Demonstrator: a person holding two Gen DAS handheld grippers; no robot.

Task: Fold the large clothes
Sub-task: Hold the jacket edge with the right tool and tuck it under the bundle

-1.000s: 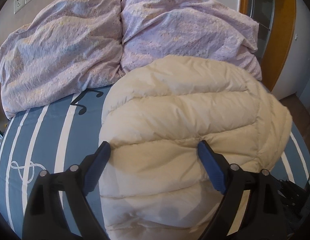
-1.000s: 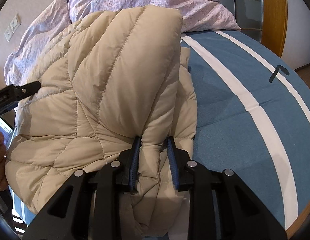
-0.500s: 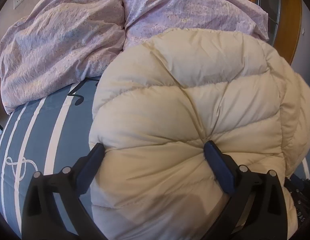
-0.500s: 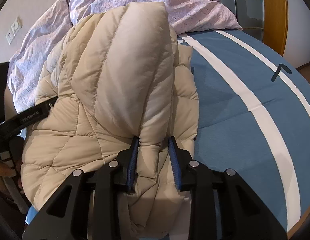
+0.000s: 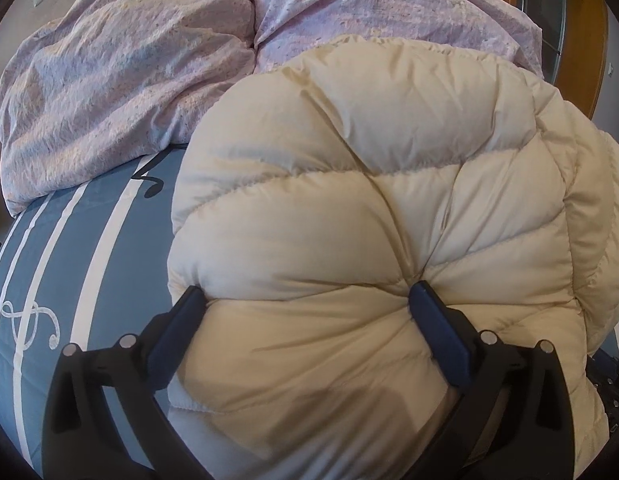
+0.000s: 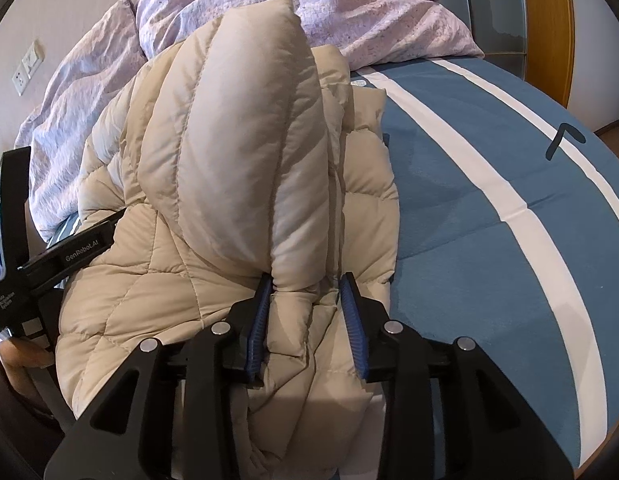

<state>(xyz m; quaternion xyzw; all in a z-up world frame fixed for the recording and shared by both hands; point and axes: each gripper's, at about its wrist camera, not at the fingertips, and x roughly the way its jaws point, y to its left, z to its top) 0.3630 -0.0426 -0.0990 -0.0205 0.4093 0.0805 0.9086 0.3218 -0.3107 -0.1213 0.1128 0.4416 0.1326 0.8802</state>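
A cream quilted down jacket (image 5: 369,208) lies bunched on the blue striped bed; it also shows in the right wrist view (image 6: 229,184). My left gripper (image 5: 307,300) stands wide, its jaws pressed into a thick bulge of the jacket on both sides. My right gripper (image 6: 307,284) is shut on a narrower fold of the jacket's near edge and holds it raised. The left gripper's black body (image 6: 49,256) shows at the left of the right wrist view, against the jacket's side.
The bed (image 6: 489,200) has a blue cover with white stripes. A crumpled lilac duvet (image 5: 129,80) is heaped at the head of the bed, just behind the jacket. A wall socket (image 6: 27,66) and a wooden door frame (image 6: 549,20) lie beyond.
The jacket has been lifted and bunched higher, filling more of both views. The left gripper has moved closer to the right one, with the jacket between its jaws.
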